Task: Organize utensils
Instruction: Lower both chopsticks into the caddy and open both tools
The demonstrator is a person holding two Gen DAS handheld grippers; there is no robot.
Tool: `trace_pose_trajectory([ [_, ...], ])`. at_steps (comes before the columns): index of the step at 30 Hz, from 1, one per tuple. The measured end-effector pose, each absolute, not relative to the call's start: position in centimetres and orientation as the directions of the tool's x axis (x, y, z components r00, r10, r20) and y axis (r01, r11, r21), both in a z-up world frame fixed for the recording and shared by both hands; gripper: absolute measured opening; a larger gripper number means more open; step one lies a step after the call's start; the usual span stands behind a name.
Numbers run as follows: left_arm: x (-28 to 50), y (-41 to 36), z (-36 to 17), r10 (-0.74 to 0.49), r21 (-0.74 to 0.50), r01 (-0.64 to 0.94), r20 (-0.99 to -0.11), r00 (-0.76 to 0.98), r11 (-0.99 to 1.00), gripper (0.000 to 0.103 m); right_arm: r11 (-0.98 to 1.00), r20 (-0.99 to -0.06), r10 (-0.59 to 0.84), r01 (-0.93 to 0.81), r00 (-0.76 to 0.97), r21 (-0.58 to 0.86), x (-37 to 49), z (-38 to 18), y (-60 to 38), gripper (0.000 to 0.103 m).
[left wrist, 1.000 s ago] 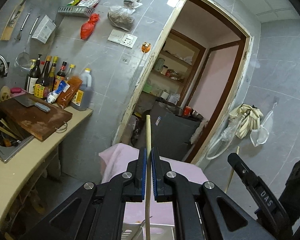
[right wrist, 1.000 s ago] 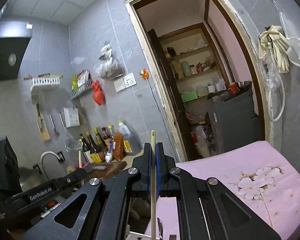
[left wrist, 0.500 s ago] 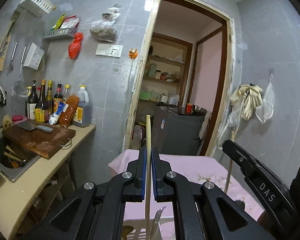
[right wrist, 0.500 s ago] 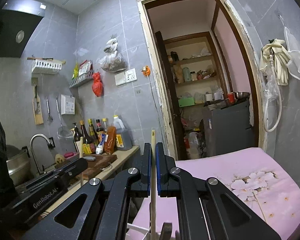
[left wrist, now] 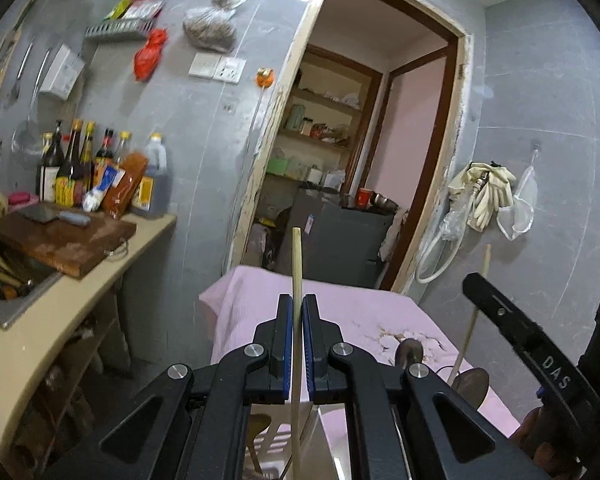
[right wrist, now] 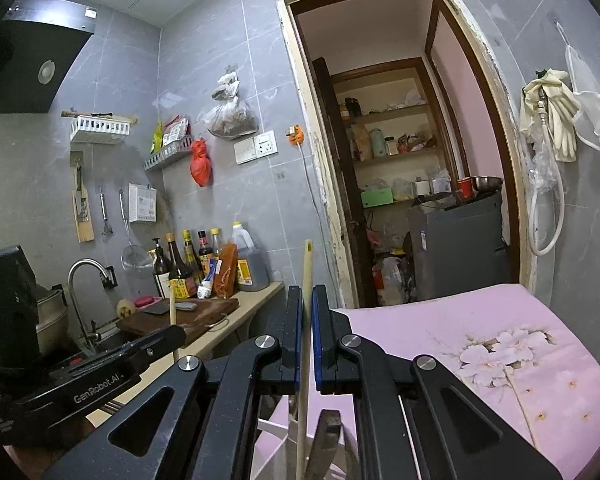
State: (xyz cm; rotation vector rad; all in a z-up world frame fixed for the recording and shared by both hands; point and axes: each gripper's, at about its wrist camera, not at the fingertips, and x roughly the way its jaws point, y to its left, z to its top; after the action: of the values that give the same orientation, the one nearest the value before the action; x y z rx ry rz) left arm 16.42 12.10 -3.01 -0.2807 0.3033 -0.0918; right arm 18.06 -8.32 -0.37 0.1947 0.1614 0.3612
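Left gripper: jaws nearly closed, blue pads pinching 1 wooden chopstick held upright, its tip well above the pads, its lower end dropping toward a white slotted utensil holder below. Right gripper: same posture, clamped on a 2nd chopstick, also upright, its foot running down into what looks like the same white holder, beside a dark metal utensil handle.

Likely handling: light, stiff, slender sticks, smooth enough to pivot or slide between flat pads; best pinched at mid-length, as here, square across the shaft. Little fragile about them, though a sideways snag on a slot edge could twist either one out of line.

Below and ahead: a pink floral cloth covering a raised surface. To the left, a beige counter with a worn wooden cutting board carrying a cleaver, a row of sauce bottles, a sink and faucet. Grey tiled walls with hanging utensils, a range hood, and an open doorway onto pantry shelves.
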Motion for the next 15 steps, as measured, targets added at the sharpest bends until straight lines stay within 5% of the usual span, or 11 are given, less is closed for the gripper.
trace_pose_trajectory([
  [15,15.7,12.0,-2.5,-0.132,-0.288,0.022,-0.370,0.920,0.957,0.006,0.904,-0.201,0.405,-0.359,0.892,0.232,17.6,-0.8,-9.5,0.006],
])
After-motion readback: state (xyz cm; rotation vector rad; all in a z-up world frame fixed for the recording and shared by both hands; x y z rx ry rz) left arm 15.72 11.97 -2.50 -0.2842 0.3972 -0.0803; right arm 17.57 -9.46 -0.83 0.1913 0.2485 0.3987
